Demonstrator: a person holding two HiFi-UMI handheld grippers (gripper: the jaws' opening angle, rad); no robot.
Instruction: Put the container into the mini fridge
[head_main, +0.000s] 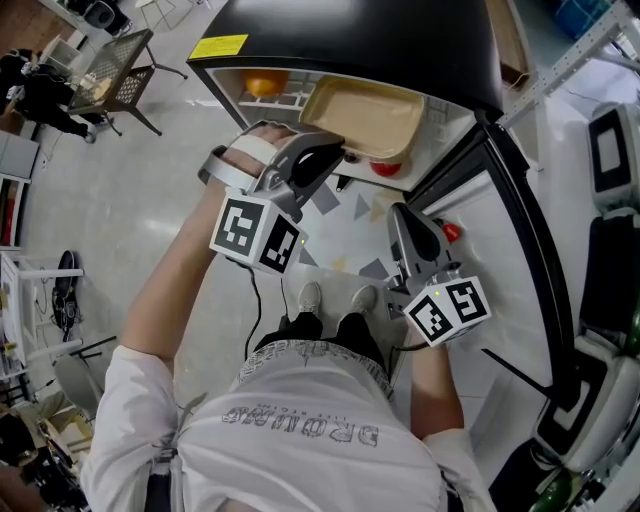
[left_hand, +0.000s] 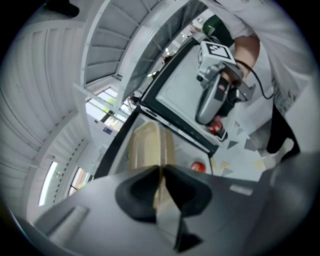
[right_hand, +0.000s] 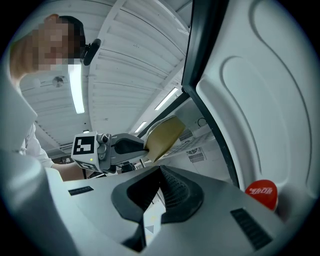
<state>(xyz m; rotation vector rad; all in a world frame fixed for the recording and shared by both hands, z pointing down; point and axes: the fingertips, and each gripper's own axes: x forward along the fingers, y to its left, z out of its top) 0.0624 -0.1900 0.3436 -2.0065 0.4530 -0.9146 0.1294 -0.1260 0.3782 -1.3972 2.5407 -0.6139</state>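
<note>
The tan shallow container (head_main: 365, 115) hangs at the mouth of the black mini fridge (head_main: 350, 40), partly inside above a shelf. My left gripper (head_main: 335, 150) is shut on its near rim. In the left gripper view the container (left_hand: 150, 145) stands edge-on between the closed jaws of the left gripper (left_hand: 161, 172). My right gripper (head_main: 400, 212) hovers lower right, beside the open door (head_main: 520, 230), shut with nothing in it. From the right gripper view, its own jaws (right_hand: 159, 172) meet, and the container (right_hand: 164, 135) and left gripper (right_hand: 125, 146) show beyond.
An orange item (head_main: 265, 83) lies on the fridge's wire shelf. A red round item (head_main: 386, 168) sits under the container. A red-capped can (right_hand: 261, 192) rests in the door pocket. Chairs (head_main: 115, 70) stand at the far left; the person's feet (head_main: 335, 298) are below.
</note>
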